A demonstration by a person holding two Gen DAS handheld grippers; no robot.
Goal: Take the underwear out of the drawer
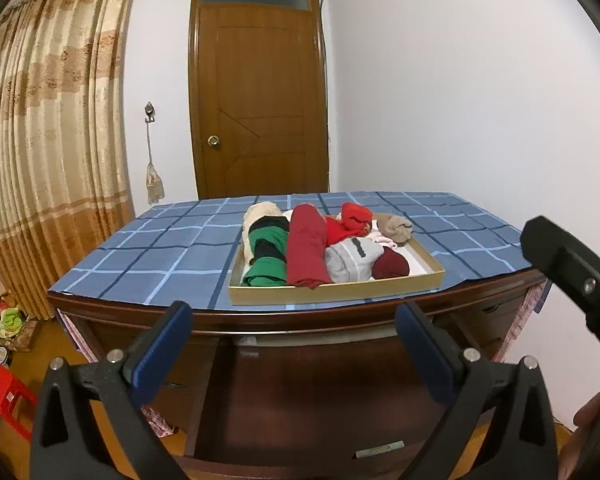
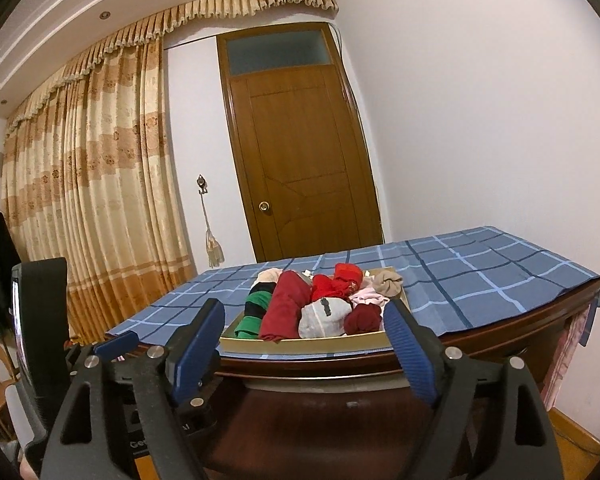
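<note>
Both the left gripper and the right gripper have their fingers wide apart and hold nothing, out in front of the brown dresser, while the rolled underwear sits in a flat box on the blue checked cloth on top.

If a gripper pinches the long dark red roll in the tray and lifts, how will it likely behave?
The dark red roll looks like soft folded cloth, so it would probably sag and partly unroll. It likely weighs little. Its near end overhangs the tray rim, and it is pressed against the green and black roll, so it may drag that along.
</note>
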